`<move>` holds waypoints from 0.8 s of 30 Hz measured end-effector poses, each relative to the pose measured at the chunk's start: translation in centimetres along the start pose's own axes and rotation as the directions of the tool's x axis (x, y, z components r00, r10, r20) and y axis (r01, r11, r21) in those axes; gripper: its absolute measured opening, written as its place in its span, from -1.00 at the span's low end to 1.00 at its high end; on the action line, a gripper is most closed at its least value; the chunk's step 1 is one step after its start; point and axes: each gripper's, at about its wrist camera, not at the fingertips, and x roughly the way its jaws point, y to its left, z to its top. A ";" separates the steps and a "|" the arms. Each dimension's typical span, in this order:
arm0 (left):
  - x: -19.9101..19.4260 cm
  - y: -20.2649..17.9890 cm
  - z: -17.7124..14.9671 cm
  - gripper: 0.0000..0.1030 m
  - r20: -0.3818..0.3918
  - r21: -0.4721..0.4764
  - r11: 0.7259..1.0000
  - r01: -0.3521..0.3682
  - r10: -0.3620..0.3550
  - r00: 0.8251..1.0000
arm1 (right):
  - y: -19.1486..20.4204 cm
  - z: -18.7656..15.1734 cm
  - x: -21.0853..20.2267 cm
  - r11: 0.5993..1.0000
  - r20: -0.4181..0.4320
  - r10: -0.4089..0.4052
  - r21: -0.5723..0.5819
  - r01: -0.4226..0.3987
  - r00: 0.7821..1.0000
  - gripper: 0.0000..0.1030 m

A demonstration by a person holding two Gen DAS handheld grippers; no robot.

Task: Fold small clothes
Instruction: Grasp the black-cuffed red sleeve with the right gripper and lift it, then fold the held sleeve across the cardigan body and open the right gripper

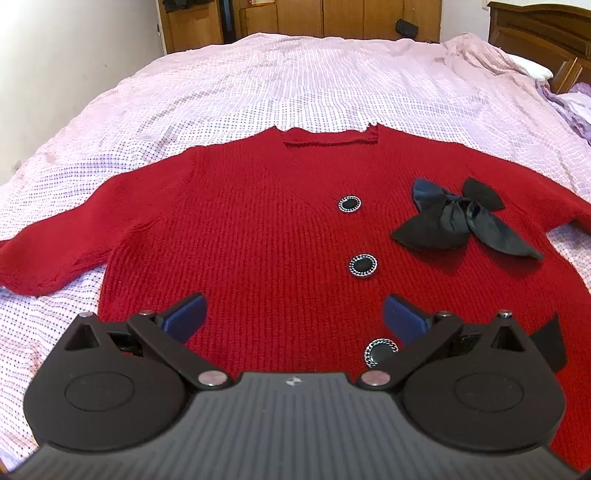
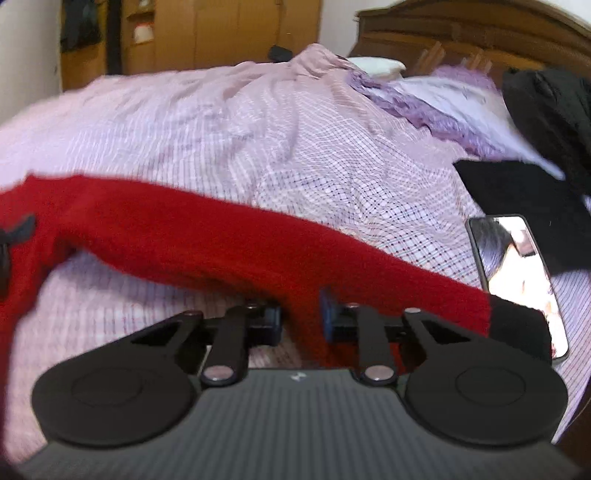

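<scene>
A small red knit cardigan (image 1: 258, 229) lies front-up and spread flat on the bed, with black buttons (image 1: 364, 265) down its middle and a black bow (image 1: 458, 218) on its right chest. My left gripper (image 1: 294, 317) is open and empty, hovering over the cardigan's lower front. In the right wrist view, the cardigan's right sleeve (image 2: 221, 243) stretches across the bed, its black cuff (image 2: 517, 325) at the right. My right gripper (image 2: 301, 317) is shut on the sleeve near the cuff and holds it lifted.
The bed carries a pink checked sheet (image 1: 258, 85). A phone (image 2: 517, 273) lies right by the sleeve cuff. Black clothes (image 2: 546, 147) and purple bedding (image 2: 436, 110) lie at the right near a wooden headboard (image 2: 480, 33). Wooden cupboards (image 1: 332, 18) stand beyond.
</scene>
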 end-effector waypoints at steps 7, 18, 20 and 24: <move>0.0 1.2 0.3 1.00 -0.006 -0.006 1.000 0.002 -0.002 1.000 | 0.8 2.6 -3.2 0.989 0.130 0.061 0.126 -0.078 0.990 -0.72; -1.1 4.5 0.9 1.00 0.018 -0.032 0.999 -0.025 0.025 1.000 | 5.3 6.1 -7.7 0.897 0.281 0.312 0.227 -0.378 0.908 -0.72; -1.3 5.2 1.0 1.00 0.026 -0.039 0.999 -0.027 0.028 0.999 | 6.6 6.8 -8.2 0.888 0.294 0.336 0.218 -0.405 0.895 -0.72; -1.4 6.5 1.3 1.00 0.032 -0.051 0.998 -0.048 0.050 0.998 | 9.7 7.6 -9.1 0.867 0.303 0.391 0.196 -0.459 0.869 -0.72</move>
